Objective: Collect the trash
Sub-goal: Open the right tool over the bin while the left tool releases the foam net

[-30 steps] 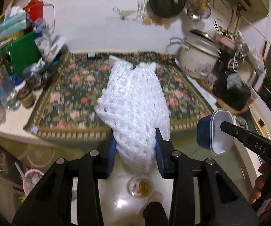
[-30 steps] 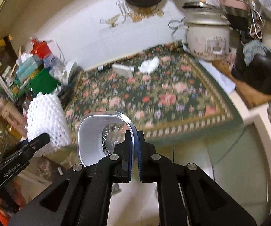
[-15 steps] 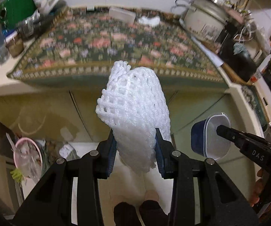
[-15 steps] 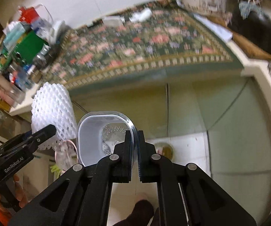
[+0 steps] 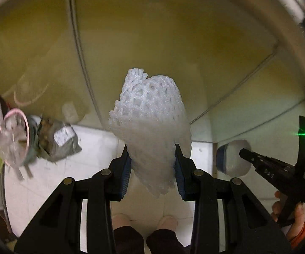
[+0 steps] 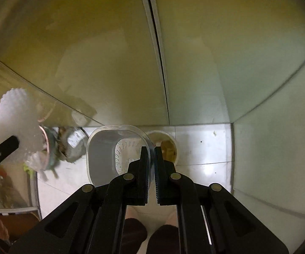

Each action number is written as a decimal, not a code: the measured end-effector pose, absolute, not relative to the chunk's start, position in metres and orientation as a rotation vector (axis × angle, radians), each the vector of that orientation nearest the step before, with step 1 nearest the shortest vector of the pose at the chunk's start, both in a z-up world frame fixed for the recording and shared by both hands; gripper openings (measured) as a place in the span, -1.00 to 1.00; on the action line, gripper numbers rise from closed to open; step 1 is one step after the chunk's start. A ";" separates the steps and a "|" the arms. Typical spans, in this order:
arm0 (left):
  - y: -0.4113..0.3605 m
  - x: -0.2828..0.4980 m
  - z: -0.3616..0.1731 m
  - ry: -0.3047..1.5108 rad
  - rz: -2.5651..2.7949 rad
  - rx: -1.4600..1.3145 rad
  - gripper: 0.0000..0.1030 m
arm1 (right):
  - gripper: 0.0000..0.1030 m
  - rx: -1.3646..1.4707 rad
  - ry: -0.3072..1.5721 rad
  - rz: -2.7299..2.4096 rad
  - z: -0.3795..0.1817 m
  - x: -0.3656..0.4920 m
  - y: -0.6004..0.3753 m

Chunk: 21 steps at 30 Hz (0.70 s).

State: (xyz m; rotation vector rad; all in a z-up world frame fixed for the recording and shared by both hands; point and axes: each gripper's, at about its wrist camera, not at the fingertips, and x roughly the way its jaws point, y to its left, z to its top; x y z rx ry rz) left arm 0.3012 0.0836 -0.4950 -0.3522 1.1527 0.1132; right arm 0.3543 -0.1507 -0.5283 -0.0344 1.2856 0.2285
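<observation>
My left gripper (image 5: 152, 165) is shut on a white foam fruit net (image 5: 150, 122), held in the air in front of yellowish cabinet doors. My right gripper (image 6: 152, 154) is shut on the rim of a clear plastic container (image 6: 108, 150). The container also shows in the left wrist view (image 5: 232, 158), at the right. The net shows in the right wrist view (image 6: 17, 122), at the left. A trash bin lined with a pink-rimmed bag (image 5: 14, 135) holds rubbish at the lower left.
Cabinet doors (image 6: 110, 53) fill the background. A white tiled floor (image 6: 203, 148) lies below. A small round bowl with yellowish contents (image 6: 167, 146) sits on the floor by the cabinet. A grey crumpled bag (image 5: 61, 141) leans on the bin. My feet (image 5: 146, 237) are at the bottom.
Both grippers have dropped from counter height to near the floor, keeping the net and the container. The flowered counter mat has left view; the bin and the floor are closer.
</observation>
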 end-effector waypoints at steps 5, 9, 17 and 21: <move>0.088 0.303 -0.566 1.213 0.142 -0.370 -0.30 | -0.90 -0.058 1.320 0.282 -0.603 0.373 -0.141; 0.087 0.309 -0.603 1.239 0.159 -0.348 -0.30 | -0.81 -0.056 1.358 0.345 -0.640 0.383 -0.131; 0.062 0.326 -0.644 1.287 0.099 -0.334 -0.29 | -0.32 -0.024 1.356 0.342 -0.642 0.393 -0.141; 0.036 0.336 -0.664 1.334 0.034 -0.334 -0.26 | -0.31 0.011 1.333 0.306 -0.629 0.395 -0.160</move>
